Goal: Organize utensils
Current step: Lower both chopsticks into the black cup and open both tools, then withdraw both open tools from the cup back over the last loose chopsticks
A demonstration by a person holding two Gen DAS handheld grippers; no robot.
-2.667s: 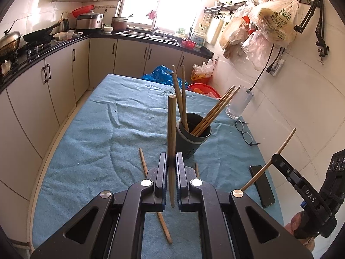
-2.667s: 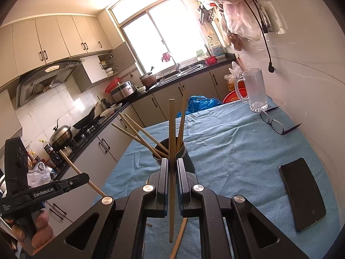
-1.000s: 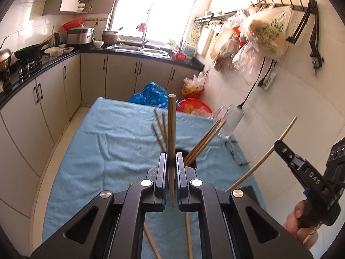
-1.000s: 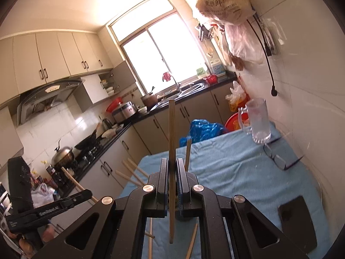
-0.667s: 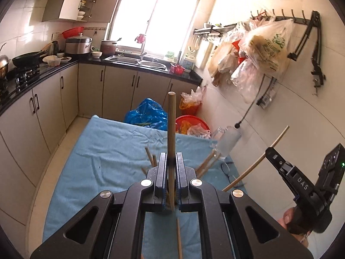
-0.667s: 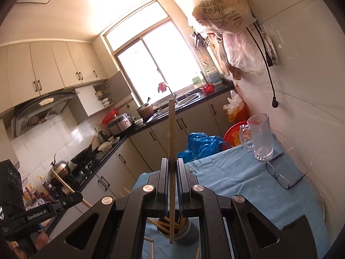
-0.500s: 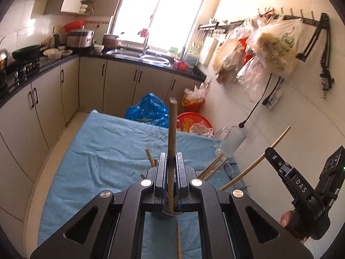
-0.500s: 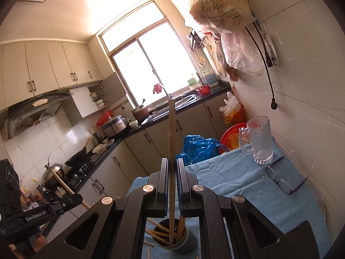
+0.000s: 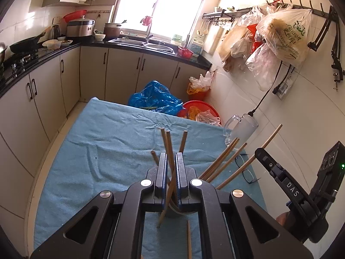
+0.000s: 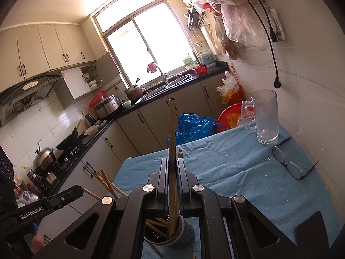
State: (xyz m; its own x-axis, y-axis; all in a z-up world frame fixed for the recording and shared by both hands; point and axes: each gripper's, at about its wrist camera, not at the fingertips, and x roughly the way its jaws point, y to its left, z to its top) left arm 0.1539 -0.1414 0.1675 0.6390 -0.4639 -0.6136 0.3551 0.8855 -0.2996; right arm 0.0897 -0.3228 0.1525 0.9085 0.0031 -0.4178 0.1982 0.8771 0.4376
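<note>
Chopsticks: one pinched in the right gripper [image 10: 172, 172] with its tip inside the grey holder [image 10: 172, 235] on the blue surface [image 10: 237, 172], another clamped tilted in the left gripper [image 9: 171, 168], tip seemingly outside the rim, so releasing may drop it or tip the holder.

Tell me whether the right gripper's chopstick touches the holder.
Cannot tell: in the right wrist view the chopstick dips inside the holder, contact hidden.

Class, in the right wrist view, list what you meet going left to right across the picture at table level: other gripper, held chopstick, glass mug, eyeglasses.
Left gripper → chopstick held in the right gripper → glass mug → eyeglasses.
</note>
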